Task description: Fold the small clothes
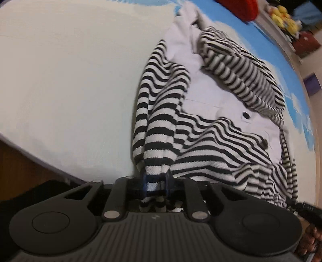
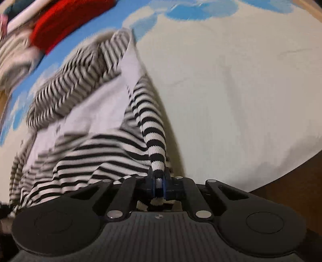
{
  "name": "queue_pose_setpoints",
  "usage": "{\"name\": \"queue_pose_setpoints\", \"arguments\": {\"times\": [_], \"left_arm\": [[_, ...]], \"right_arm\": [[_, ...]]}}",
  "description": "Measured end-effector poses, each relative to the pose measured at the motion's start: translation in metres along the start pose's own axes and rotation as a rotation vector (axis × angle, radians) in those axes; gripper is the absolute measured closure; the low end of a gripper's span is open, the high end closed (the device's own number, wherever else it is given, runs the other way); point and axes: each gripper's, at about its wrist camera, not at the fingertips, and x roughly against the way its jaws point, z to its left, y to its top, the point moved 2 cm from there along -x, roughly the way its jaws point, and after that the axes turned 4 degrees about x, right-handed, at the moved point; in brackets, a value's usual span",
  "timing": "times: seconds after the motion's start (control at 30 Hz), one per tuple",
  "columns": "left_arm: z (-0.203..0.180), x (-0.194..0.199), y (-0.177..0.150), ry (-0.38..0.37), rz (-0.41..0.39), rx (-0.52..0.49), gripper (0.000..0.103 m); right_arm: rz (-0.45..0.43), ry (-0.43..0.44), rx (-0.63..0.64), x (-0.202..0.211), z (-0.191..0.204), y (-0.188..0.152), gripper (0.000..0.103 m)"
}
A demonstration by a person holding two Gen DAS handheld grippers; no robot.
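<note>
Striped garment (image 1: 201, 139): black-and-white knit with white panel, crumpled on bed, running from 6 o'clock up toward 1 o'clock in left wrist view; from 6 toward 10 o'clock in right wrist view (image 2: 90, 141).
White panel (image 1: 213, 104): middle of garment, one dark button (image 1: 246, 115) on it, striped folds above and below.
Hood-like striped bunch (image 1: 245, 78): at 2 o'clock of the button, lying on the white panel.
Left gripper (image 1: 157, 185): at 6 o'clock of its frame, fingers (image 1: 168, 182) closed most of the way, thick fold of striped fabric pinched between blue pads, cloth pulled up into a ridge from the grip.
Right gripper (image 2: 159, 185): at 6 o'clock of its frame, fingers (image 2: 166, 184) nearly together, clamped on a thin rolled striped edge rising taut toward 12 o'clock.
Bed sheet (image 1: 70, 80): cream with blue patches (image 1: 241, 24) at far edge, carrying the garment; bare from 9 to 12 o'clock in left view, 12 to 3 o'clock in right view (image 2: 241, 90).
Red item (image 2: 66, 22): at 11 o'clock in right view, blurred, beyond the garment; type cannot tell.
Yellow items (image 1: 285, 18): at 1 o'clock in left view, off the bed, too blurred to identify.
Brown floor (image 2: 291, 185): at 4 o'clock in right view, past sheet edge.
Hand (image 1: 311, 237): part visible at 4 o'clock in left view, beside gripper body.
</note>
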Motion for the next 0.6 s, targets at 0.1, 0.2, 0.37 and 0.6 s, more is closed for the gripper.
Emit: {"name": "queue_pose_setpoints", "arguments": {"times": [0.1,0.2,0.37,0.6], "left_arm": [[0.002,0.0,0.003,-0.012,0.006,0.031,0.068],[0.003,-0.004,0.004,0.005,0.029,0.029,0.066],[0.005,-0.009,0.002,0.012,0.053,0.045,0.065],[0.003,-0.017,-0.004,0.043,0.077,0.016,0.063]], "right_arm": [[0.007,0.0,-0.016,-0.002,0.003,0.001,0.088],[0.031,-0.004,0.004,-0.007,0.008,0.0,0.068],[0.055,-0.005,0.033,-0.011,0.014,-0.004,0.061],[0.083,-0.032,0.099,-0.017,0.021,-0.009,0.06]]}}
